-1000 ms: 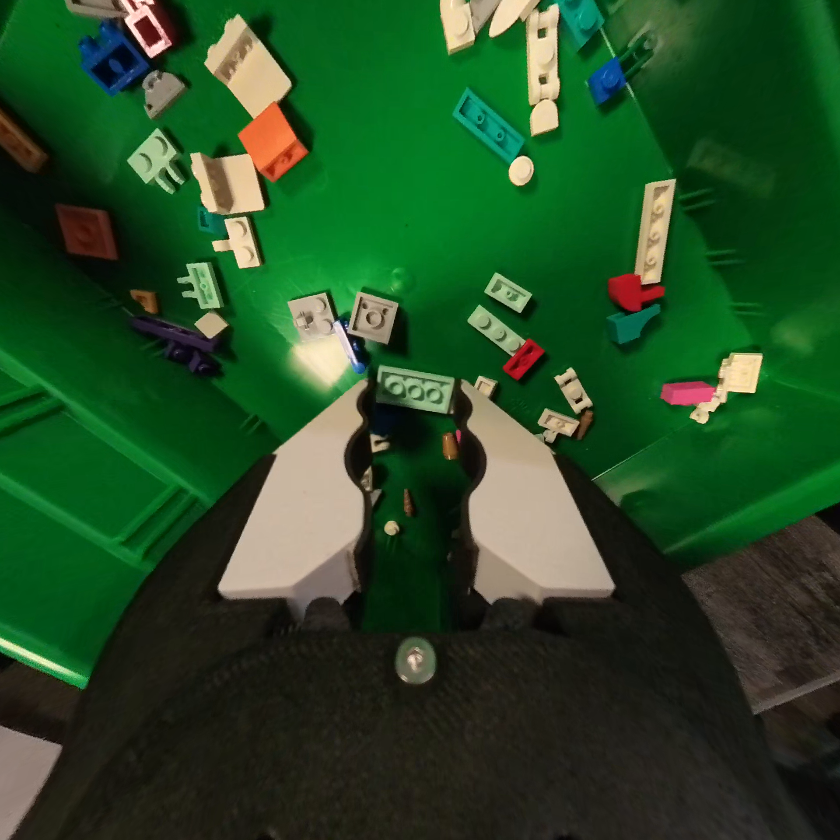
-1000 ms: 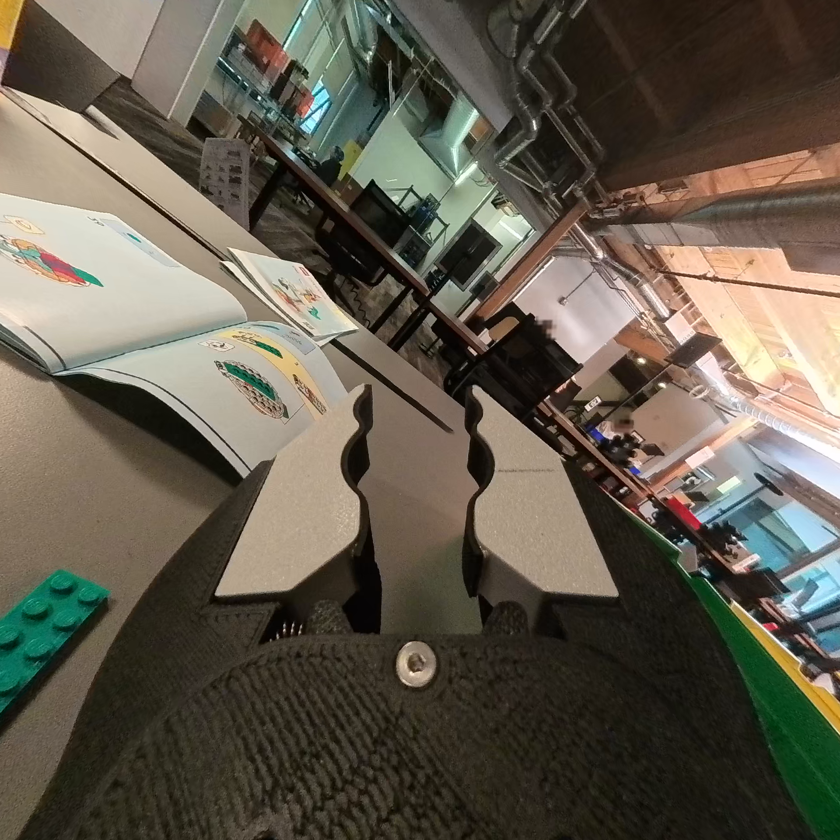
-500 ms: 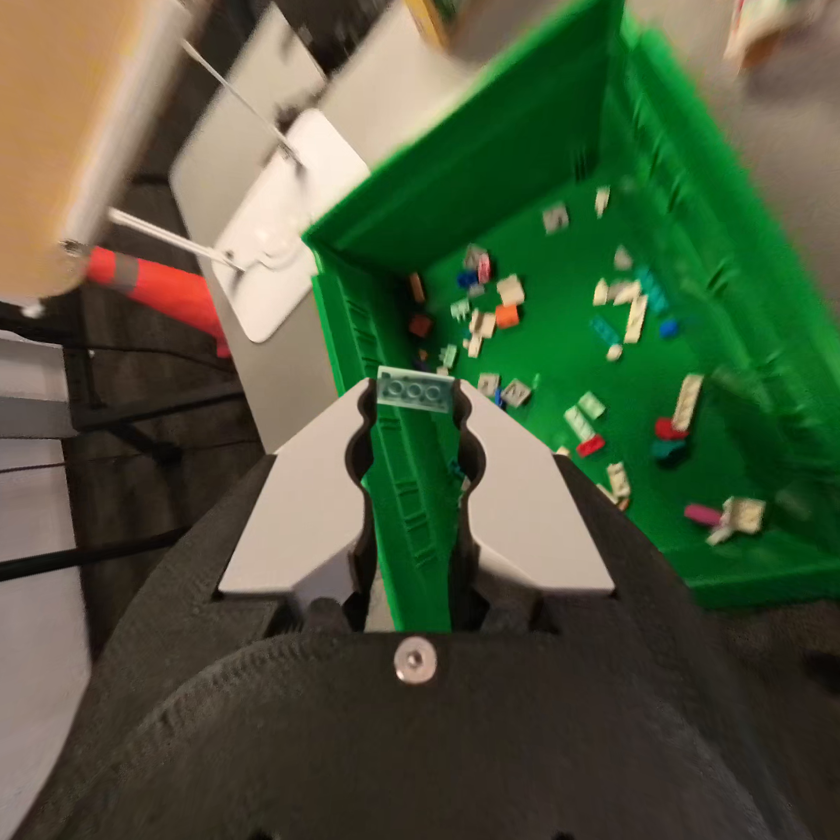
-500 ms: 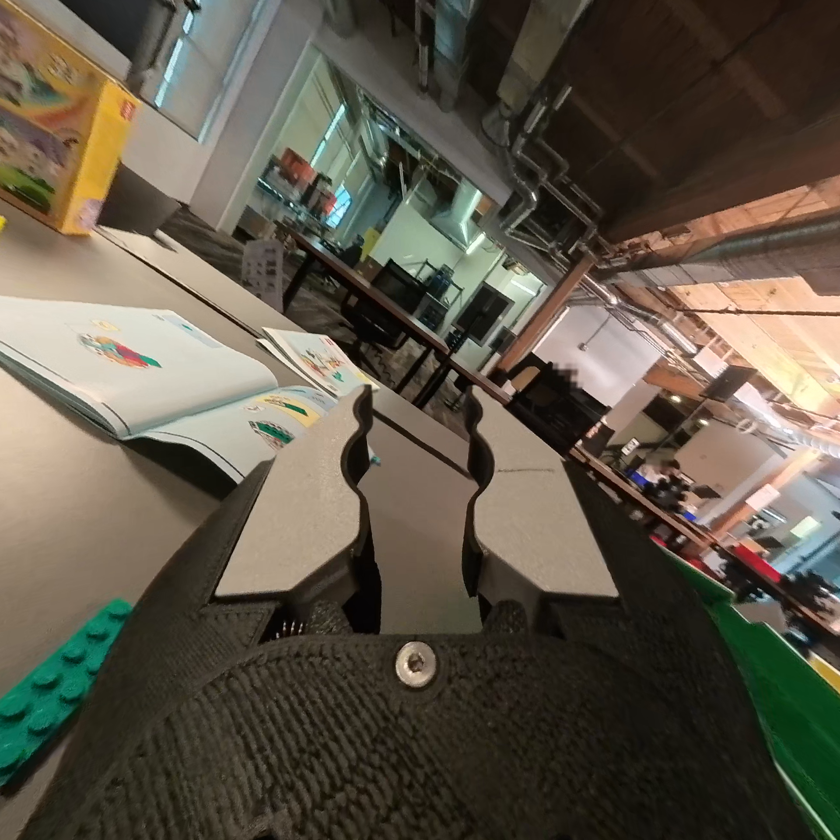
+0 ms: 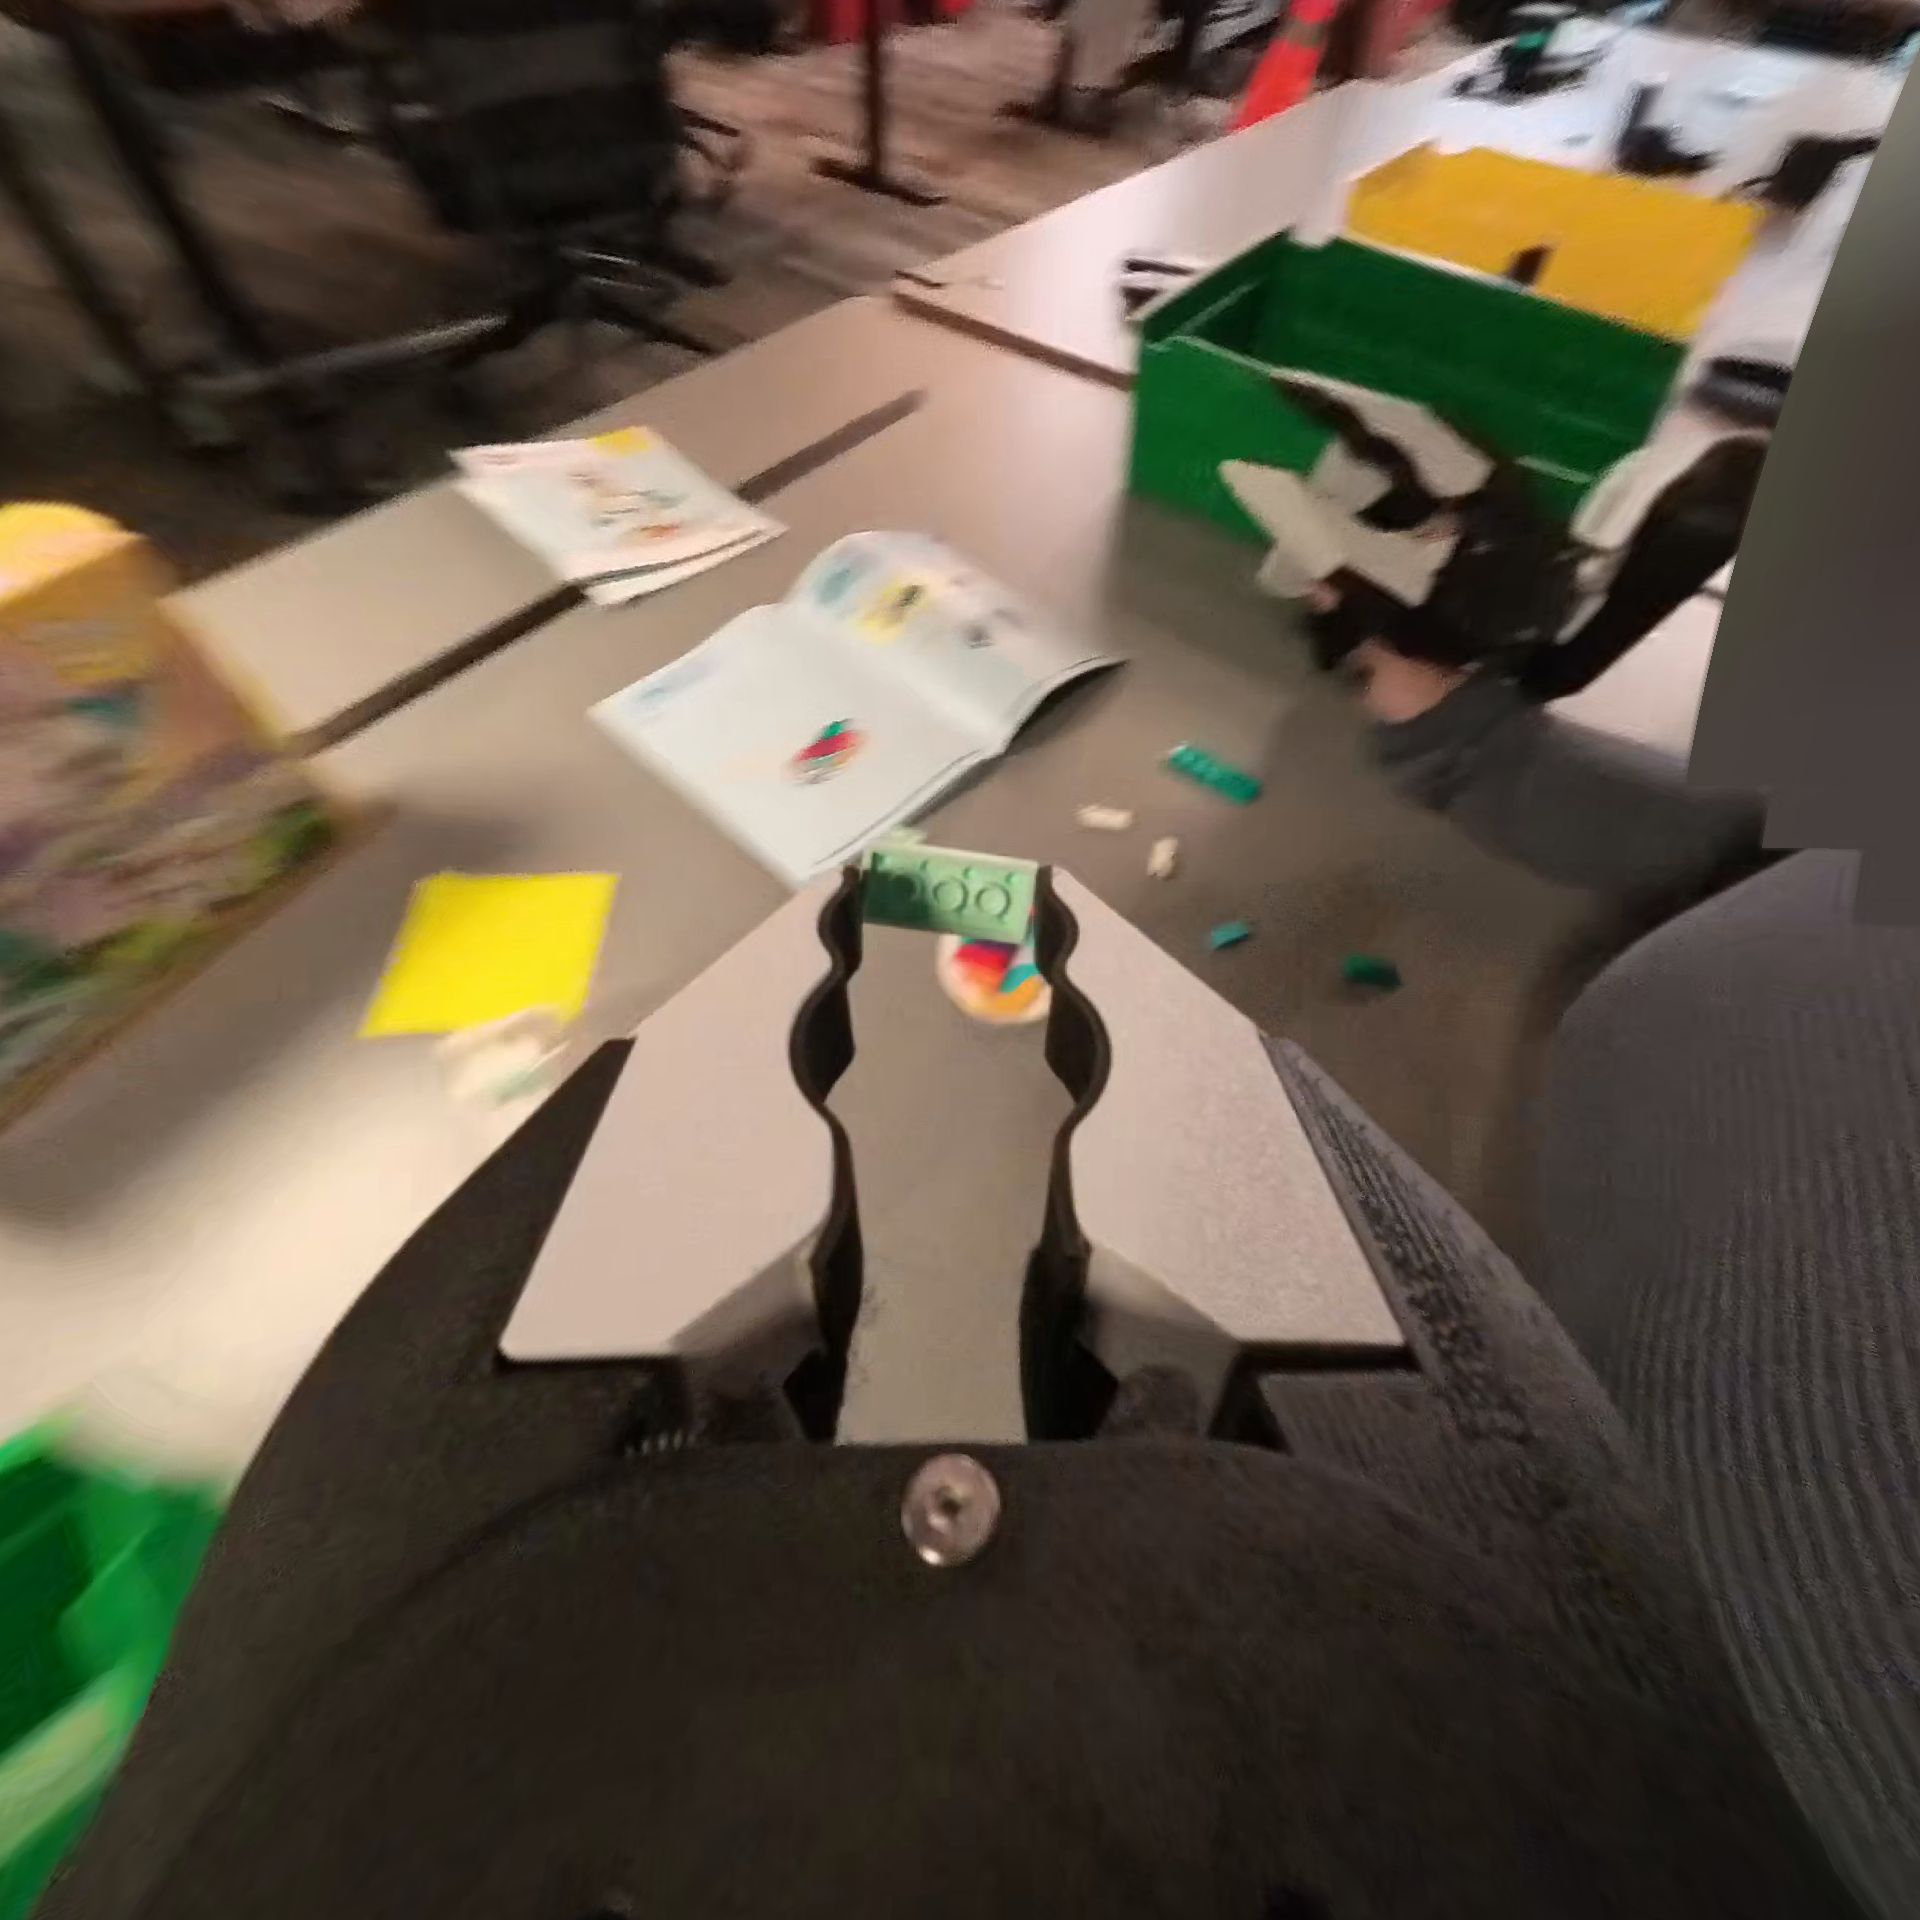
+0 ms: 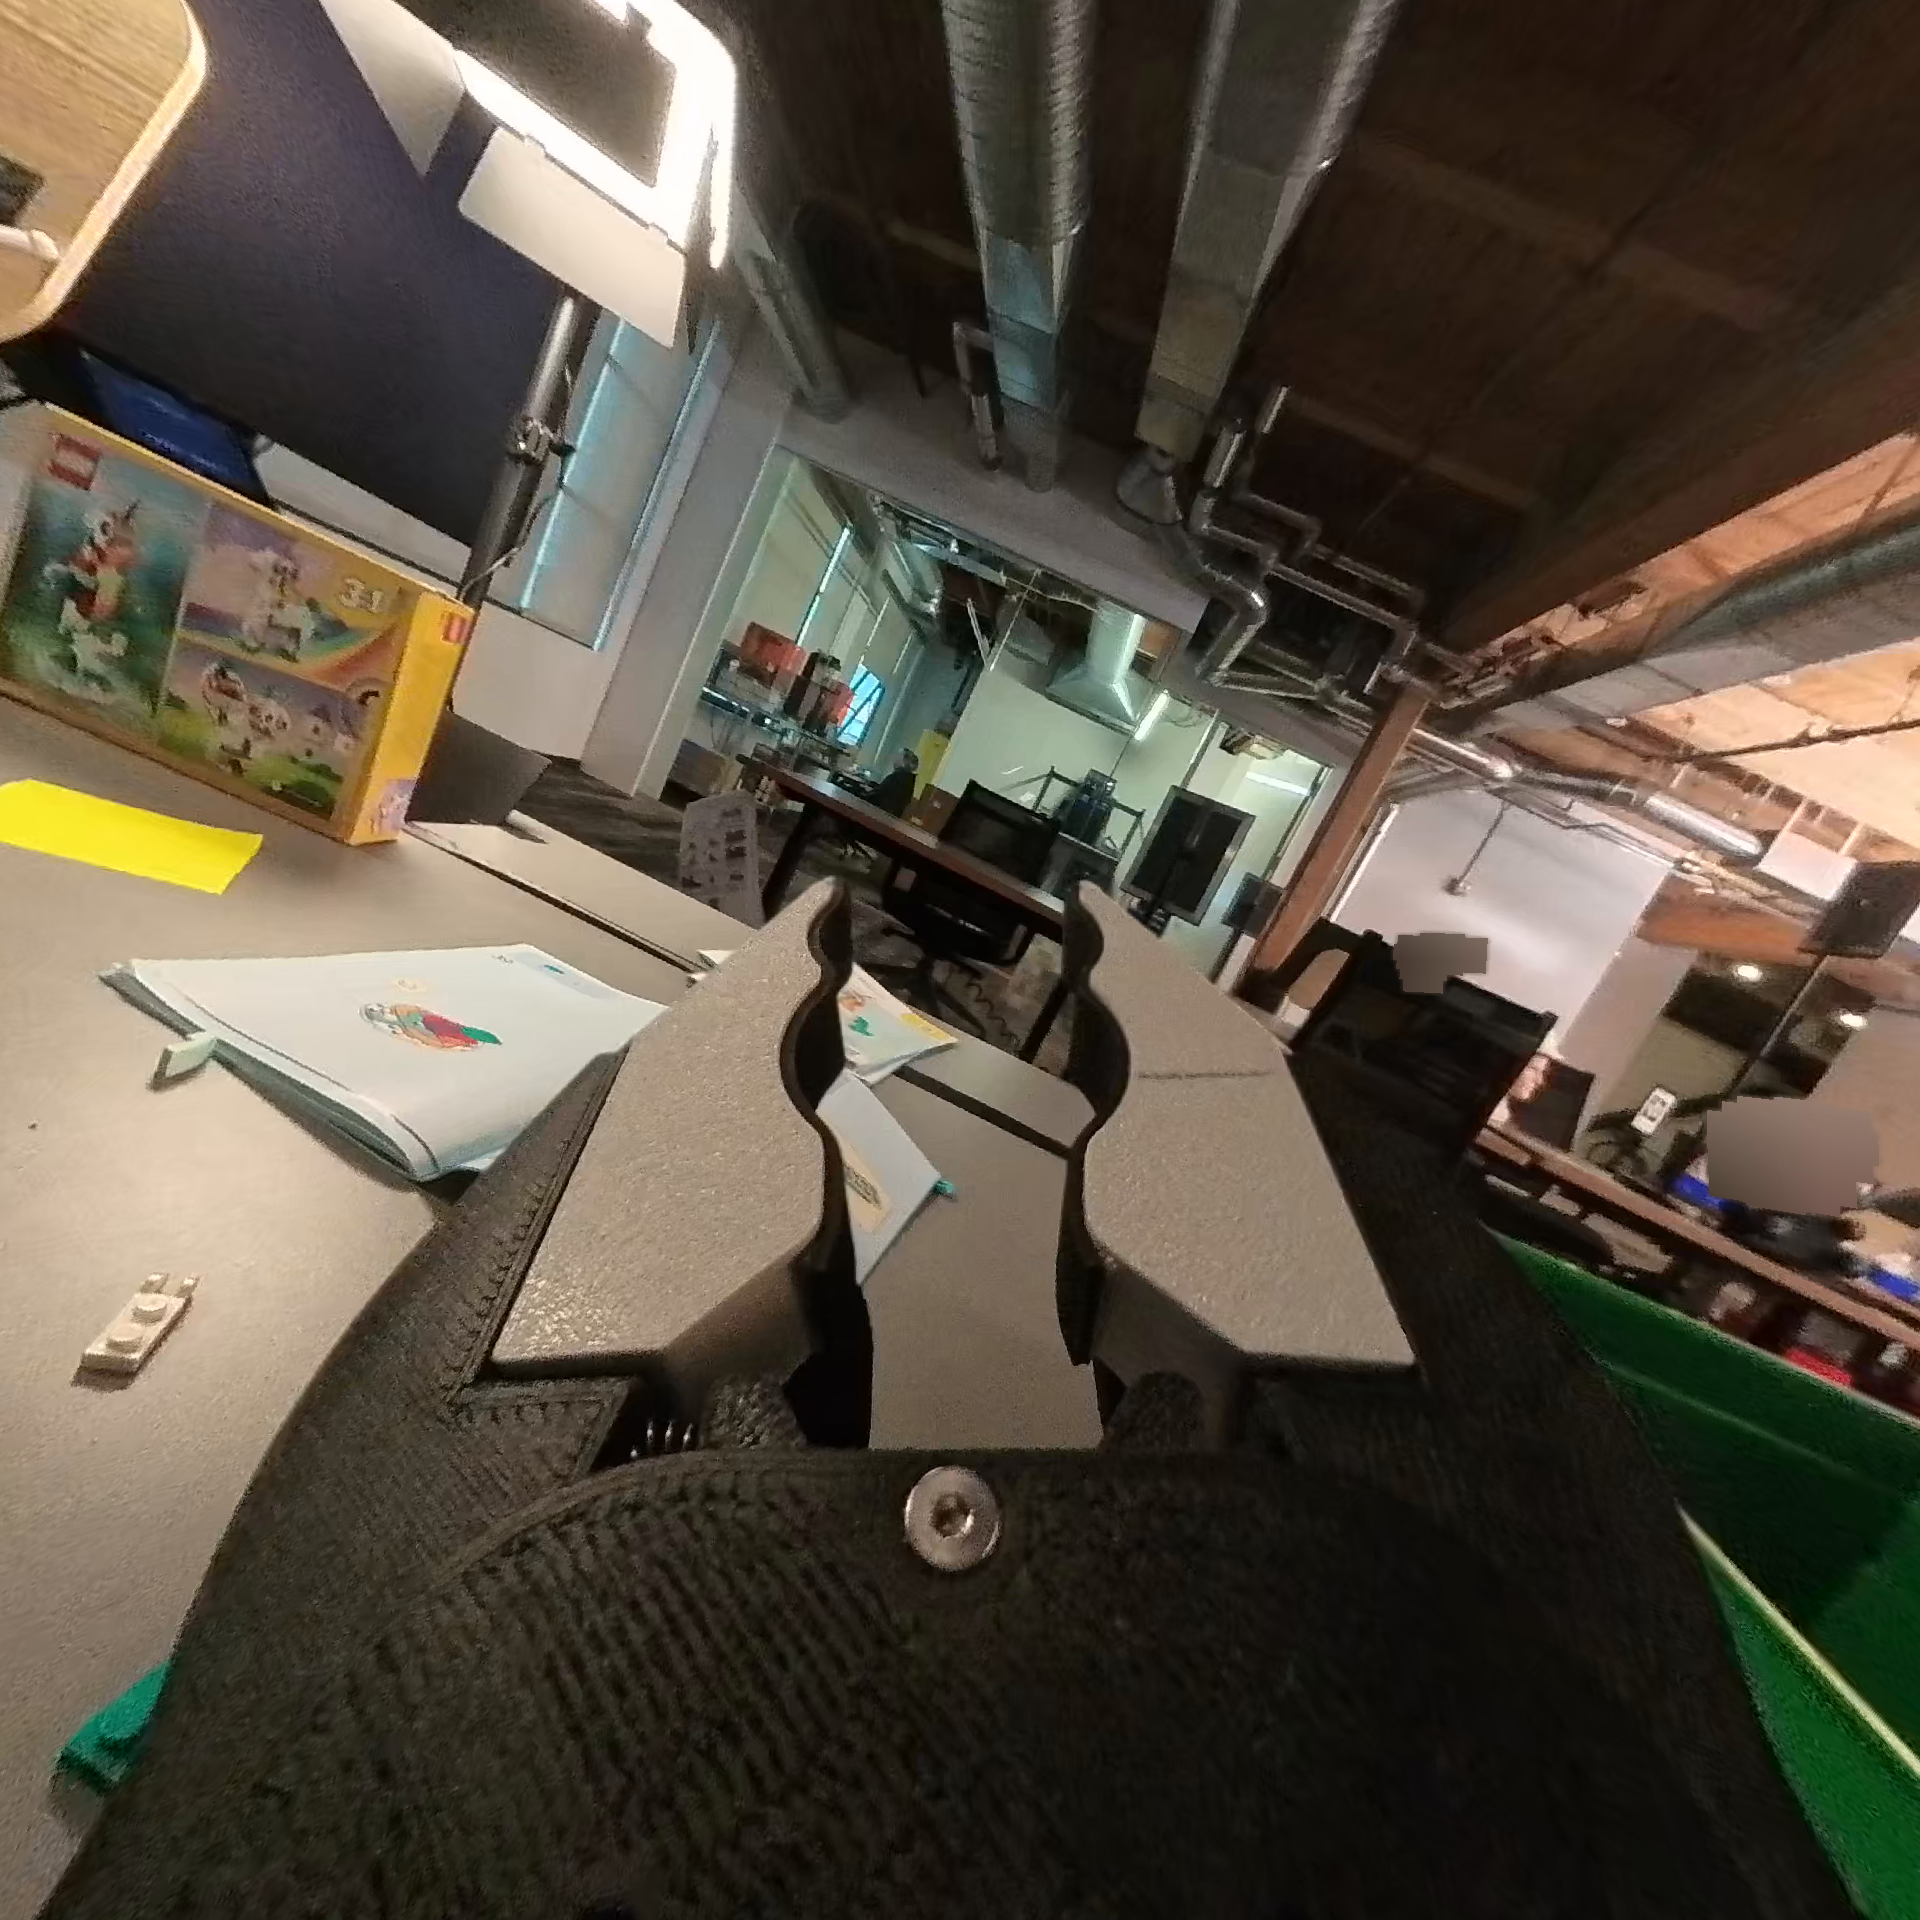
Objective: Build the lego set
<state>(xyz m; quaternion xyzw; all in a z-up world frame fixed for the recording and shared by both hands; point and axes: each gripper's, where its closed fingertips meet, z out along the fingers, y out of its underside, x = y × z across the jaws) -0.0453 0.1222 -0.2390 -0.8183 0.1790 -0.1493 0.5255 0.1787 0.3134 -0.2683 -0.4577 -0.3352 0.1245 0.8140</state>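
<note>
My left gripper (image 5: pixel 948 896) is shut on a light green lego plate (image 5: pixel 945 894), held at its fingertips above the grey table (image 5: pixel 312 1060). Below and beyond it lie an open instruction booklet (image 5: pixel 831 707), a small round colourful piece (image 5: pixel 987 982), a teal plate (image 5: pixel 1210 774) and small white and teal pieces. My right gripper (image 6: pixel 951 914) is open and empty, low over the table and pointing into the room; it also shows far off in the left wrist view (image 5: pixel 1351 499). The booklet (image 6: pixel 395 1049) lies to its left, with a grey plate (image 6: pixel 135 1340) and a teal plate (image 6: pixel 109 1735) nearer.
A green bin (image 5: pixel 1382 364) and a yellow bin (image 5: pixel 1538 229) stand at the far right. A set box (image 5: pixel 114 769), a yellow sheet (image 5: pixel 488 951) and a second booklet (image 5: pixel 613 509) lie left. A green bin edge (image 6: pixel 1766 1475) is beside my right gripper. The tips of one gripper are about 30 cm away from the tips of the other. My left gripper is the nearer one to the small round colourful piece (image 5: pixel 987 982): about 20 cm, against 25 cm.
My left gripper lifted the light green plate out of the green bin and swung it over the table. My right gripper tilted and turned; it stayed open.
</note>
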